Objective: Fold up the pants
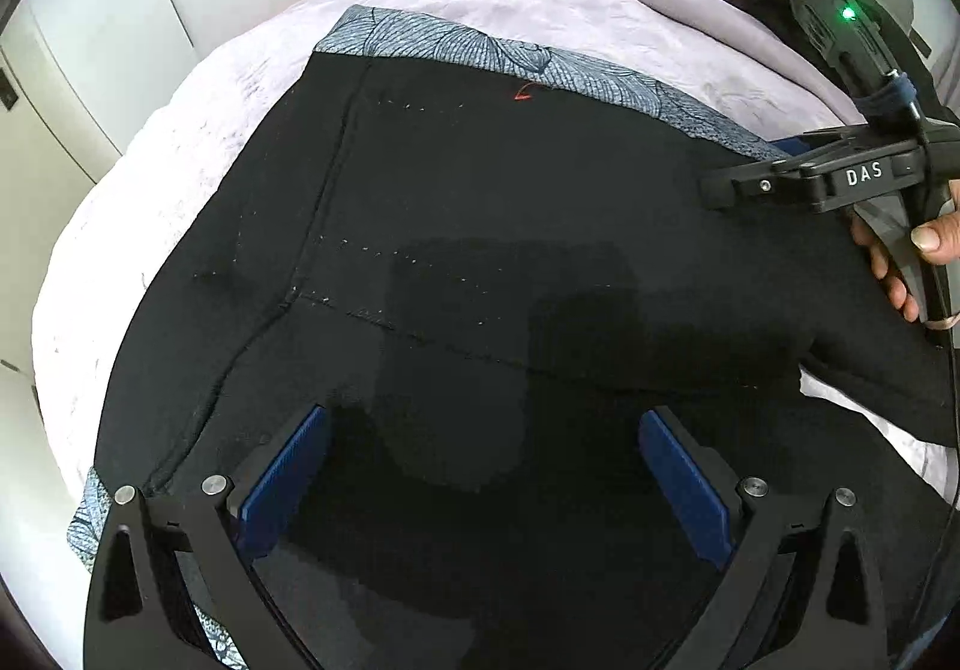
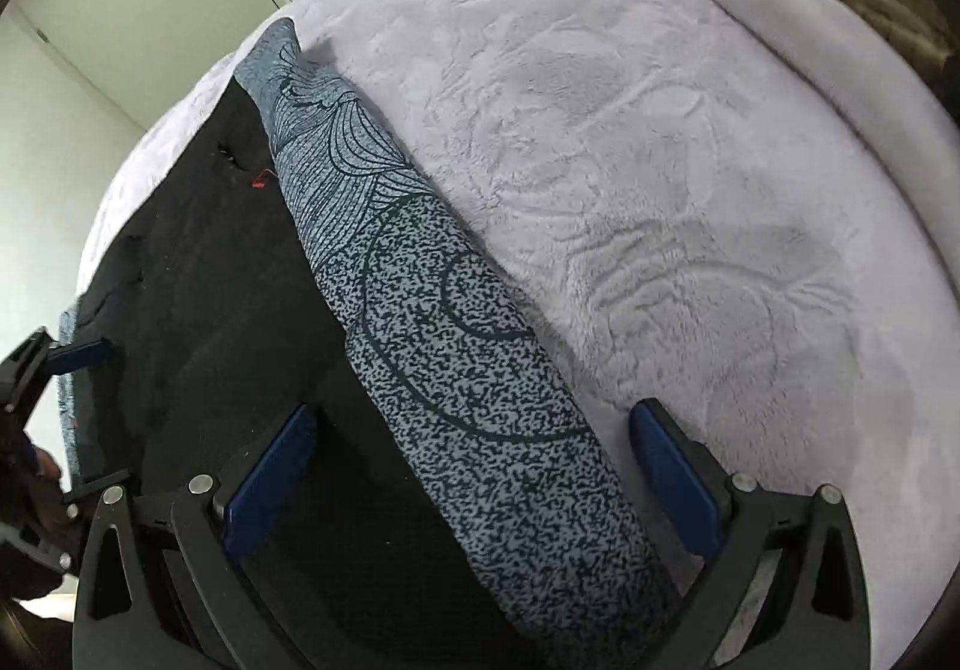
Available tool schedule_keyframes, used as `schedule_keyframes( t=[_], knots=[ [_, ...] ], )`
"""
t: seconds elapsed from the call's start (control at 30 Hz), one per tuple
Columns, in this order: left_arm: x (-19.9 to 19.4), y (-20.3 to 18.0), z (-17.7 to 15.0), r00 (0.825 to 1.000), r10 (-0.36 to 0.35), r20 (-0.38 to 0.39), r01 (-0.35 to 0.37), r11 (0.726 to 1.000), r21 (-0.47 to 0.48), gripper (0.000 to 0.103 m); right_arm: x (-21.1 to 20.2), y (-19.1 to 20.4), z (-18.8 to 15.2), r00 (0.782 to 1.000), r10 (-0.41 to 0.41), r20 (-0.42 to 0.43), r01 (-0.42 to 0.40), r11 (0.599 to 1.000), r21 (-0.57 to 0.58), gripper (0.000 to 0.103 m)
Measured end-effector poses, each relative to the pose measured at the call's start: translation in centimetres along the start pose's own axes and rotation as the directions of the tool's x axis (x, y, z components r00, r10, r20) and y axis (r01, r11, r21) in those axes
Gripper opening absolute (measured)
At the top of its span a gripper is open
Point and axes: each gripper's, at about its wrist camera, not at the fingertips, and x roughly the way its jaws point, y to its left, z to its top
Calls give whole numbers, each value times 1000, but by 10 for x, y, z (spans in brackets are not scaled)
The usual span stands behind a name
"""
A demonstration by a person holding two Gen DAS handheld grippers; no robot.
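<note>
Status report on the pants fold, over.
Left gripper open over the black pants. Right gripper open, straddling the patterned waistband. Pants flat on the lilac blanket. Nothing in the way.

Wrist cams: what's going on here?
A person holds a gripper in each hand over black pants with a patterned waistband, spread on a lilac blanket. The left gripper hovers open over the black fabric; the right gripper is open, straddling the waistband. Nothing is gripped yet.

The right claw [image 2: 474, 484], fingers spread wide, straddles the pants' patterned waistband [image 2: 480, 358] on the blanket [image 2: 690, 159].
</note>
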Motion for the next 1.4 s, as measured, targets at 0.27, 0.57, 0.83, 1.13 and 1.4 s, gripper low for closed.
schedule_keyframes(
  t=[0.27,0.57,0.83,1.13,1.4],
  knots=[
    [-5,16,3,1000,-4,14,5,1000,-10,103,-10,45,-1,998,-65,-9,63,987,-147,83],
    [-14,49,24,995,-98,4,98,989,-108,103,-46,53,-11,992,-109,61,113,991,-77,16],
    [-34,79,59,994,-104,31,108,970,-217,103,-68,100,-37,967,-203,156,226,963,-150,15],
    [-53,100,80,971,-232,64,240,913,-329,103,-93,178,-80,891,-307,335,407,868,-284,14],
    [-93,128,46,922,-345,177,388,817,-427,103,-95,228,-115,842,-352,409,506,776,-375,11]
  ],
)
